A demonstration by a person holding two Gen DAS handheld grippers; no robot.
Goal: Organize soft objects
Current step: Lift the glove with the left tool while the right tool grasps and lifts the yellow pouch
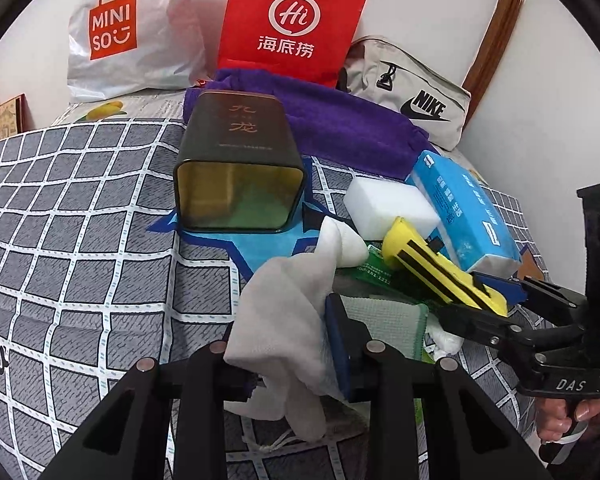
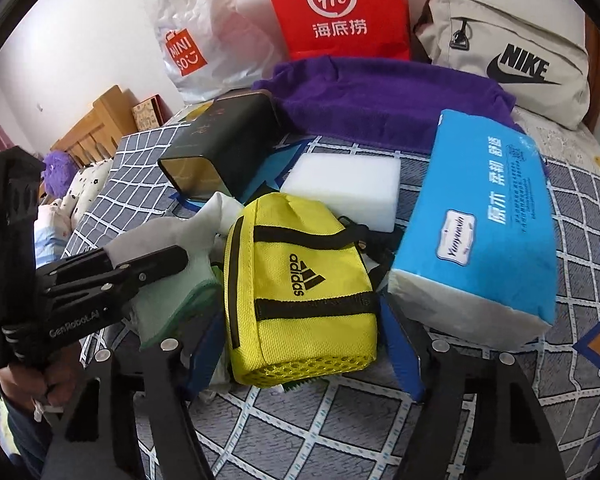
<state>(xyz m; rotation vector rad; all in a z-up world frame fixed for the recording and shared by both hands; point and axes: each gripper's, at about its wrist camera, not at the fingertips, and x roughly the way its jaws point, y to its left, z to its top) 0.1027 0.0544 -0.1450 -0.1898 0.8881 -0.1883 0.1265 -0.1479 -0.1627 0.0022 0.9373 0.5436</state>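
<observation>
My left gripper [image 1: 292, 344] is shut on a white cloth [image 1: 284, 312], held just above the bed; it also shows in the right wrist view [image 2: 180, 256]. My right gripper [image 2: 300, 344] has its blue pads on both sides of a yellow Adidas pouch [image 2: 300, 284], which also shows in the left wrist view [image 1: 432, 260]. A pale green cloth [image 1: 384, 320] lies under both. A white foam sponge [image 2: 348, 186], a blue tissue pack [image 2: 484, 232] and a purple towel [image 2: 380, 100] lie behind.
An open dark tin [image 1: 236, 160] lies on its side on a blue mat. A Miniso bag [image 1: 128, 28], a red paper bag [image 1: 292, 20] and a beige Nike bag [image 1: 412, 88] stand against the wall. The checked bedsheet [image 1: 80, 240] stretches left.
</observation>
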